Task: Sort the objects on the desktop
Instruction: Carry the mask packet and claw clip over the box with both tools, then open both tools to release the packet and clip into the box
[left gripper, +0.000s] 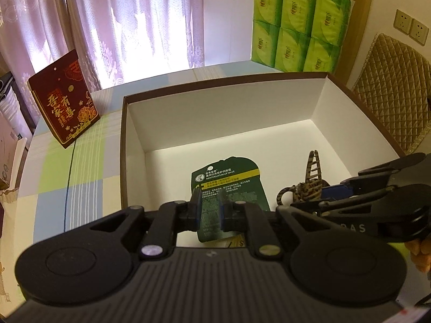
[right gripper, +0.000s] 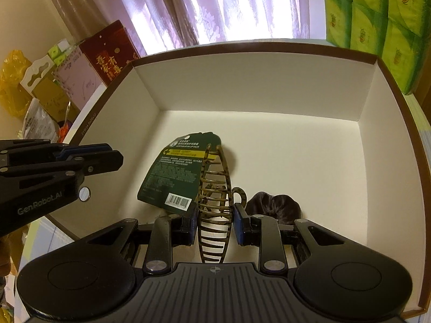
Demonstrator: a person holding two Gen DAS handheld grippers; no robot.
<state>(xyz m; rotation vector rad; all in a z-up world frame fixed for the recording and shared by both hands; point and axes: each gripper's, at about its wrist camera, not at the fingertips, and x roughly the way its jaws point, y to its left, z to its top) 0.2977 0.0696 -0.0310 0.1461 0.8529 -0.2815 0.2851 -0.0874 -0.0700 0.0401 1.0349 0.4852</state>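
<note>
The open box point(left gripper: 129, 123), white inside with a brown rim, sat on a checked tablecloth point(left gripper: 56, 177) in green, blue and grey. Both grippers reached over its near edge. The left gripper point(left gripper: 210, 210) hung above the dark green lip-salve card point(left gripper: 231, 180), which lay flat on the box floor toward the near-left side; its jaws stood narrow with a slim gap, and whether the pads touched the card could not be told. The right gripper point(right gripper: 214, 222) held the tortoiseshell hair claw point(right gripper: 215, 185) upright between its blue pads point(right gripper: 241, 224), jaws partly closed around the clip's sides, the clip's far tip overlapping the card's right edge in the right wrist view. A dark scrunchie point(right gripper: 272, 204) lay on the box floor just right of the clip, near the near wall. Beyond the box's far-right corner stood a stack of 6 green tissue packs point(left gripper: 299, 27). A red gift box point(left gripper: 64, 99) with gold lettering stood off the box's left side, near the pink curtain point(left gripper: 121, 21)
</note>
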